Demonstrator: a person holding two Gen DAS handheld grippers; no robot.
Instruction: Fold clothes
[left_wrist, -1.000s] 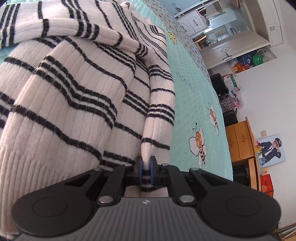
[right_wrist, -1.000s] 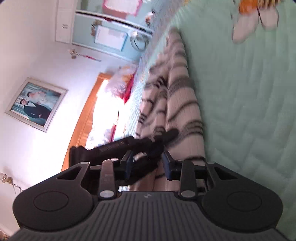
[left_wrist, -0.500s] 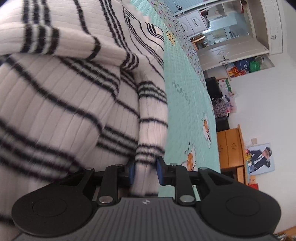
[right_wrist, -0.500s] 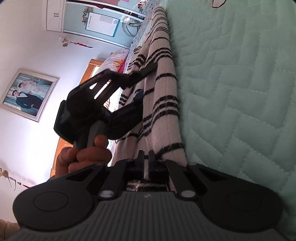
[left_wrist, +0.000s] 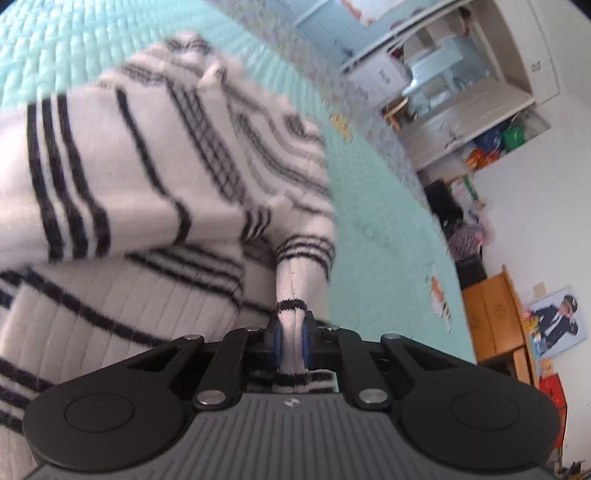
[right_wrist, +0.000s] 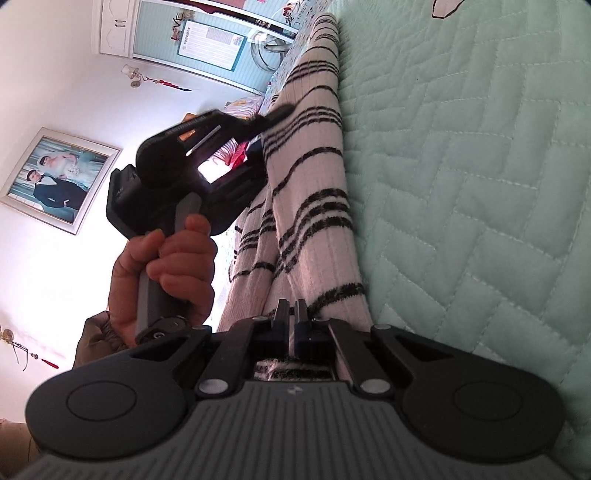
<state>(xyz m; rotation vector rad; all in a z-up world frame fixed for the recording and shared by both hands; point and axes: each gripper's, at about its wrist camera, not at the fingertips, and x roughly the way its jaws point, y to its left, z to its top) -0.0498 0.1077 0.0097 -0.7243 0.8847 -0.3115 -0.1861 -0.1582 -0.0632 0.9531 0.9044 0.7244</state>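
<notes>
Left gripper (left_wrist: 291, 341) and right gripper (right_wrist: 291, 325) each clamp the white black-striped ribbed knit sweater (left_wrist: 122, 177) edge; bare mint quilted bedspread (right_wrist: 480, 184) alongside.

Mint quilted bed (right_wrist: 480, 184), striped white sweater (left_wrist: 129, 166) lying on it

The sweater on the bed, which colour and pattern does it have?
The sweater is white ribbed knit with thin black stripes in groups, clearest in the right wrist view.

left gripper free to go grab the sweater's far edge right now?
Probably not. The left gripper is shut on a pinched fold of the striped sweater, and the right gripper is clamped on the same garment. It would need to release first.
</notes>
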